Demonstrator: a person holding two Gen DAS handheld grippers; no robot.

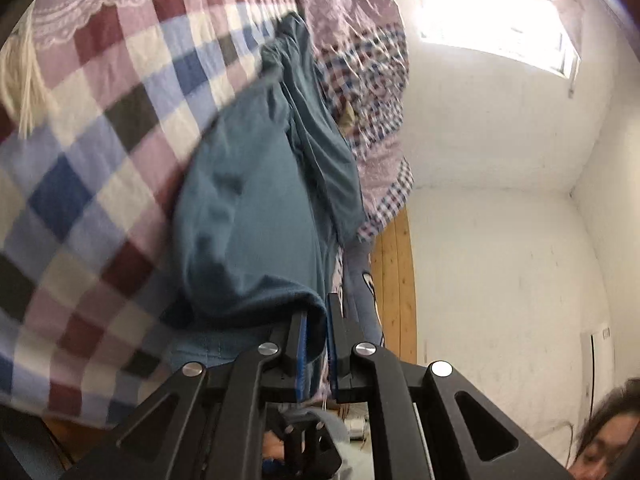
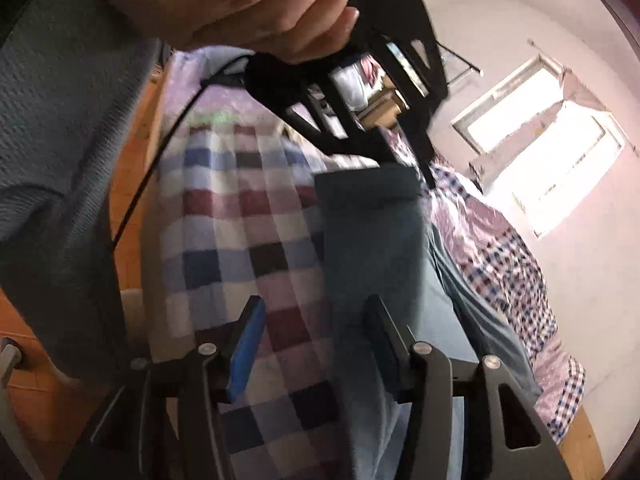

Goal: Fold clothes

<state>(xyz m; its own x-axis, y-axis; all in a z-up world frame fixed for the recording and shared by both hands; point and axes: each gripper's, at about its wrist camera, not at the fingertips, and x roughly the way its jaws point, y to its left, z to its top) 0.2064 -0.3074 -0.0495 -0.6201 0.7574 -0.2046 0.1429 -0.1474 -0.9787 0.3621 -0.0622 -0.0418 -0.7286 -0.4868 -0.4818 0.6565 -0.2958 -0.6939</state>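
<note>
L tongs (image 1: 317,344) clamped on teal garment (image 1: 248,216), R tongs (image 2: 316,344) apart, checked bedsheet (image 1: 88,184), no legible text

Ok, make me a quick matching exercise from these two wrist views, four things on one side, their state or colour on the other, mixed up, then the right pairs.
Things:
1. left gripper
2. right gripper
3. teal garment
4. bedsheet

Descriptions:
A. checked in blue, maroon and white
B. open, nothing between its fingers
C. plain colour, hanging in folds over the bed
D. shut on cloth

Pairs: 1-D, 2-B, 3-C, 4-A
</note>
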